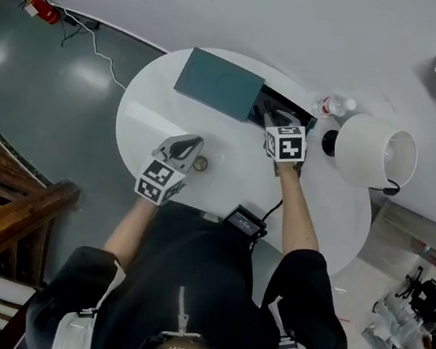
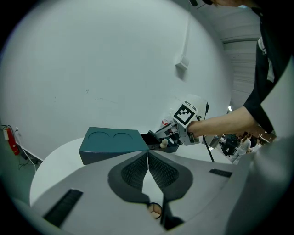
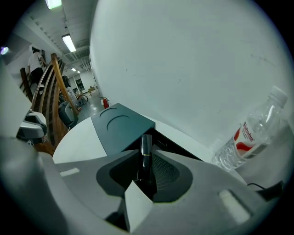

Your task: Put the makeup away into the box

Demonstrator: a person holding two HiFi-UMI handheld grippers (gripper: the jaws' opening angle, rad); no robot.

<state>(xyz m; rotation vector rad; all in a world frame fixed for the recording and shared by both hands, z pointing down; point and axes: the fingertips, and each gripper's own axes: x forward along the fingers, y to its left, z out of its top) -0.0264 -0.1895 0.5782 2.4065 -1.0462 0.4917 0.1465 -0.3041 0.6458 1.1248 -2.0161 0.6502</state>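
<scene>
Lipstick (image 3: 146, 143) clamped in right claw (image 3: 146, 155), unseen in head view, box (image 3: 121, 127) beyond

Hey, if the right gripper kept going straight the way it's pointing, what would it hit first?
Probably the open box. The right gripper, shut on a black lipstick, aims down at its dark inside, right beside the teal lid; depth is unclear, so the lid's edge could come first.

Left gripper (image 1: 185, 147): jaws pressed together, tilted slightly down, well short of the box (image 1: 219, 84), forearm (image 1: 128, 229) bent in close. Right gripper (image 1: 280, 124): pitched steeply down at the box's open end, jaws clamped on slim black tube (image 3: 146, 156), arm (image 1: 298, 212) stretched forward.
</scene>
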